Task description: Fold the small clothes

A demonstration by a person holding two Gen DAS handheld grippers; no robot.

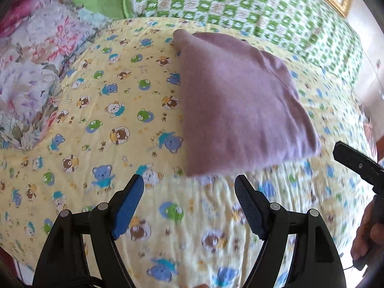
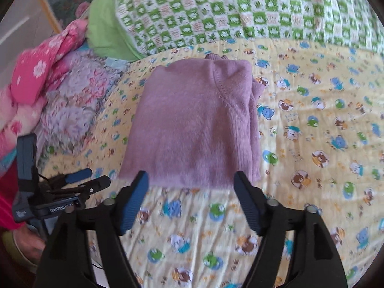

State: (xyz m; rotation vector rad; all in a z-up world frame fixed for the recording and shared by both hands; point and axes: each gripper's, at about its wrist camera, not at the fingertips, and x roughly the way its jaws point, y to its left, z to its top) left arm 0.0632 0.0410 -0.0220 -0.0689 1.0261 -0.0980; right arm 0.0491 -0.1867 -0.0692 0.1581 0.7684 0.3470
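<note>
Spread wide with nothing between them, the blue-padded fingers of the left gripper [image 1: 189, 187] are held above the bed, just short of the near edge of a folded mauve garment [image 1: 240, 105]. The right gripper [image 2: 190, 183] is likewise seen with its fingers wide apart and empty, their tips lying at the garment's [image 2: 194, 129] near hem in that view; whether the cloth is touched cannot be told. The garment is laid flat in a compact folded block on a yellow bear-print sheet [image 1: 108, 120], with a stitched seam shown running diagonally across its top layer in the right wrist view. A flowered quilt [image 1: 31, 76] is bunched beside the sheet on the left, and pink fleece with white flowers [image 2: 45, 67] is piled past it. A green checked blanket [image 2: 240, 12] is spread beyond the garment, with a plain green pillow [image 2: 105, 24] at its left end.
</note>
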